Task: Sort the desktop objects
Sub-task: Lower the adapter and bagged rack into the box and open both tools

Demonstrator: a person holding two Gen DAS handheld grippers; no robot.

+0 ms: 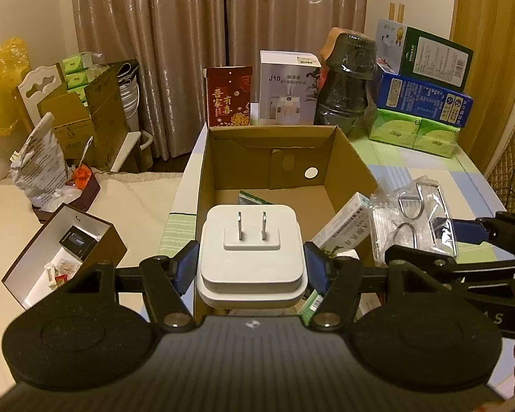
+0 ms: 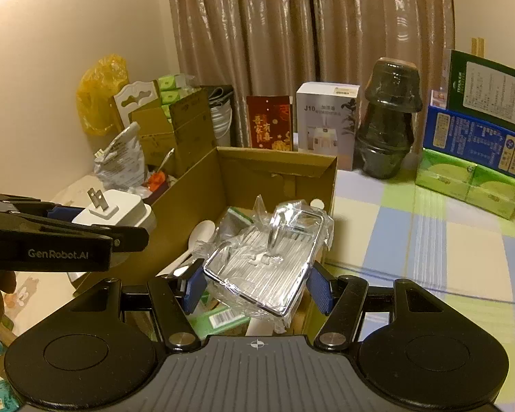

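Left gripper [image 1: 252, 269] clamps white charger [image 1: 252, 250], prongs up, at near edge of box [image 1: 357, 168]. Right gripper [image 2: 257, 286] grips wrapped metal rack [image 2: 267, 257] over box. Box sits on checked tablecloth [image 2: 429, 240]. Behind: humidifier carton [image 1: 288, 86], dark jar [image 1: 346, 82], stacked packs [image 1: 425, 103]. Brown curtain [image 1: 189, 17] at back.

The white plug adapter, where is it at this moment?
The white plug adapter is gripped in the left tool, at the near edge of the cardboard box.
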